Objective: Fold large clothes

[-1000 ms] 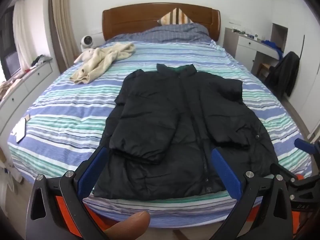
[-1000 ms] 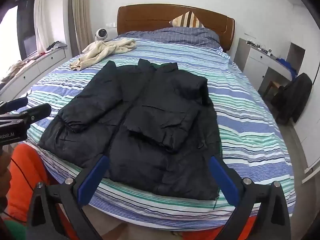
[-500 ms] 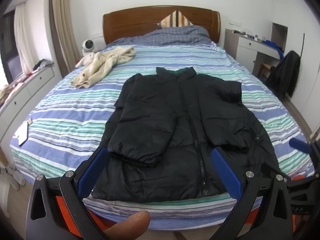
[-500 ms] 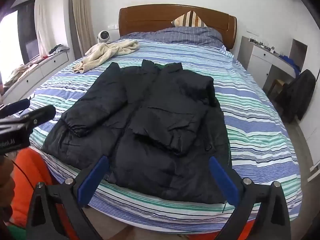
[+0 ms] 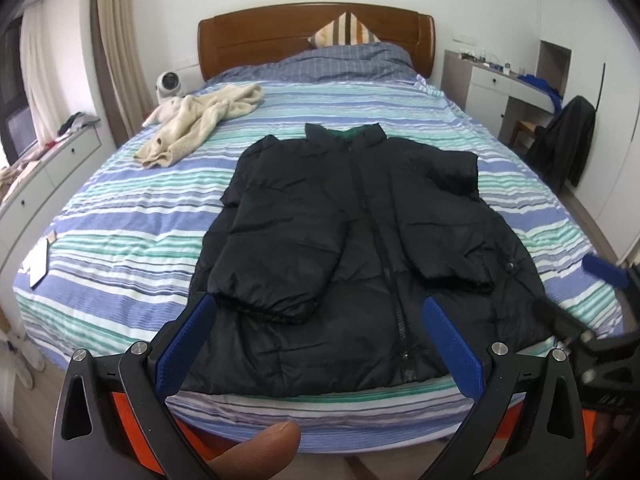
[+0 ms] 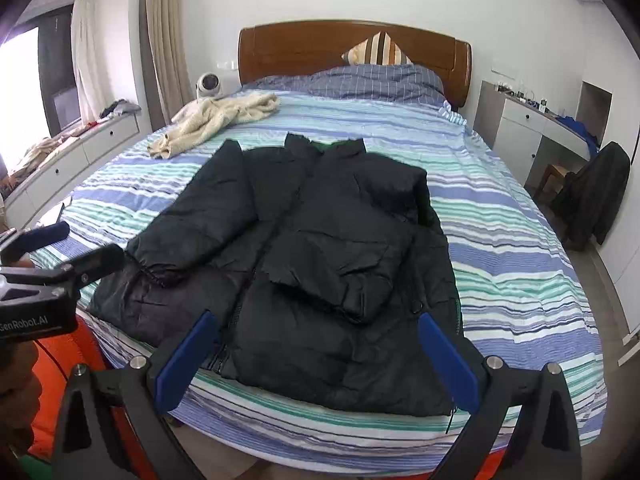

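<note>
A black puffer jacket [image 5: 360, 240] lies front up on the striped bed [image 5: 120, 240], collar toward the headboard, both sleeves folded in over the chest. It also shows in the right wrist view [image 6: 304, 264]. My left gripper [image 5: 320, 312] is open and empty, held off the foot of the bed below the jacket's hem. My right gripper [image 6: 320, 336] is open and empty, also off the foot of the bed near the hem's right part. Each gripper shows at the edge of the other's view.
A cream garment [image 5: 196, 124] lies crumpled at the bed's far left. A wooden headboard [image 5: 312, 36] and pillows are at the back. A drawer bench [image 5: 44, 176] runs along the left. A white desk [image 5: 496, 88] and a chair with a dark coat [image 5: 568, 140] stand at the right.
Both grippers have drawn back and up a little from the bed, so the jacket looks smaller and farther. The jacket has not moved. Both grippers stay open.
</note>
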Demonstrator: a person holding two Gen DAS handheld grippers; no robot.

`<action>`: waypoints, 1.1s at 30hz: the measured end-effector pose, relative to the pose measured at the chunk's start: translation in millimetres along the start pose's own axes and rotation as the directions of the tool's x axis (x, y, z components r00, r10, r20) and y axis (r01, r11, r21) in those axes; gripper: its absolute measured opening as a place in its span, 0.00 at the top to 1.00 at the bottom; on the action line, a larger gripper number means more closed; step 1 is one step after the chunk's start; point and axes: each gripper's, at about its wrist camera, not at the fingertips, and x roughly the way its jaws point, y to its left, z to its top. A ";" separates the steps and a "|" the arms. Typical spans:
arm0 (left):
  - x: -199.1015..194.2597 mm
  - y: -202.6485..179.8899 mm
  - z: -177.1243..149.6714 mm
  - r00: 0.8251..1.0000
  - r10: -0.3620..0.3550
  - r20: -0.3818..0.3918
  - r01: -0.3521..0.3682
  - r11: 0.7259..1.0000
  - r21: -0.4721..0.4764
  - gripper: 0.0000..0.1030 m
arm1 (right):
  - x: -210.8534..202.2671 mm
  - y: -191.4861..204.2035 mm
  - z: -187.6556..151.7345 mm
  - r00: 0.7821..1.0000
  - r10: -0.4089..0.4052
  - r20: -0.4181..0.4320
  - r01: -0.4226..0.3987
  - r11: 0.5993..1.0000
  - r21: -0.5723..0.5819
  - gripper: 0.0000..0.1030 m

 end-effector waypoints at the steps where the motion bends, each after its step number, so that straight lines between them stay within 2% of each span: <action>1: -0.5 1.7 0.1 1.000 0.010 0.001 -0.010 1.000 0.002 0.00 | -2.3 -1.1 1.4 1.000 0.002 0.019 -0.002 1.000 -0.001 0.00; 5: -3.4 17.4 -0.7 1.000 -0.002 -0.005 0.001 0.998 -0.057 0.00 | -24.4 -10.6 11.1 0.986 -0.016 0.166 0.022 0.999 -0.034 0.00; 7: -2.0 22.2 -4.0 1.000 -0.012 0.002 0.012 0.996 -0.088 0.00 | -30.8 -16.3 13.7 0.977 0.010 0.213 0.000 0.999 -0.048 0.00; 10: 2.7 24.3 -6.8 0.999 -0.026 -0.023 0.024 0.995 -0.099 0.00 | -20.5 -20.7 16.4 0.990 0.047 0.136 -0.038 0.997 -0.068 0.00; 13: 6.5 24.3 -7.5 0.998 -0.046 -0.030 0.043 0.993 -0.112 0.00 | 8.1 -21.1 11.5 0.998 0.063 0.029 -0.058 0.989 -0.133 0.00; 15: 6.6 25.8 -7.7 0.998 -0.070 -0.003 0.069 0.990 -0.120 0.00 | 41.7 -19.0 5.4 0.998 0.057 -0.039 -0.064 0.978 -0.198 0.00; 18: 3.8 26.5 -7.3 0.997 -0.079 0.004 0.079 0.989 -0.126 0.00 | 96.2 -9.2 -1.0 0.986 0.078 -0.149 -0.121 0.942 -0.314 0.01; 20: 1.7 26.8 -8.8 0.998 -0.064 -0.008 0.062 0.991 -0.122 0.00 | 124.0 -0.1 0.2 0.986 0.067 -0.152 -0.121 0.917 -0.380 0.04; 21: 0.9 27.7 -9.8 0.998 -0.057 -0.010 0.055 0.991 -0.122 0.00 | 144.2 3.3 1.3 0.990 0.037 -0.135 -0.091 0.904 -0.417 0.05; 23: 0.5 29.4 -11.1 0.999 -0.045 -0.021 0.042 0.991 -0.127 0.00 | 172.1 -0.4 3.3 0.991 0.018 -0.133 -0.072 0.909 -0.411 0.05; 24: 1.3 30.6 -11.5 0.999 -0.036 -0.027 0.032 0.991 -0.127 0.00 | 188.8 -7.0 5.0 0.984 0.052 -0.172 -0.113 0.924 -0.366 0.11; 25: 2.1 31.9 -12.2 0.999 -0.028 -0.034 0.024 0.991 -0.129 0.00 | 198.8 -14.9 7.5 0.974 0.092 -0.208 -0.154 0.941 -0.302 0.38; 26: 2.7 32.9 -12.4 0.999 -0.023 -0.038 0.018 0.991 -0.130 0.00 | 200.6 -22.5 11.1 0.971 0.111 -0.210 -0.161 0.957 -0.239 0.50; 27: 3.5 33.9 -12.6 0.999 -0.018 -0.045 0.012 0.991 -0.131 0.00 | 191.3 -33.3 17.9 0.977 0.128 -0.172 -0.157 0.973 -0.168 0.72; 28: 4.6 34.6 -12.6 0.999 -0.016 -0.050 0.010 0.991 -0.130 0.00 | 180.9 -40.7 22.4 0.981 0.141 -0.136 -0.159 0.978 -0.133 0.79; 31: 8.0 33.1 -12.3 0.998 -0.024 -0.057 0.017 0.992 -0.124 0.00 | 115.5 -86.5 45.7 0.989 0.144 0.037 -0.145 0.989 0.025 0.82; 33: 10.4 29.9 -11.4 0.998 -0.037 -0.054 0.031 0.993 -0.115 0.00 | 62.4 -133.5 59.5 0.985 0.086 0.151 -0.106 0.986 0.128 0.82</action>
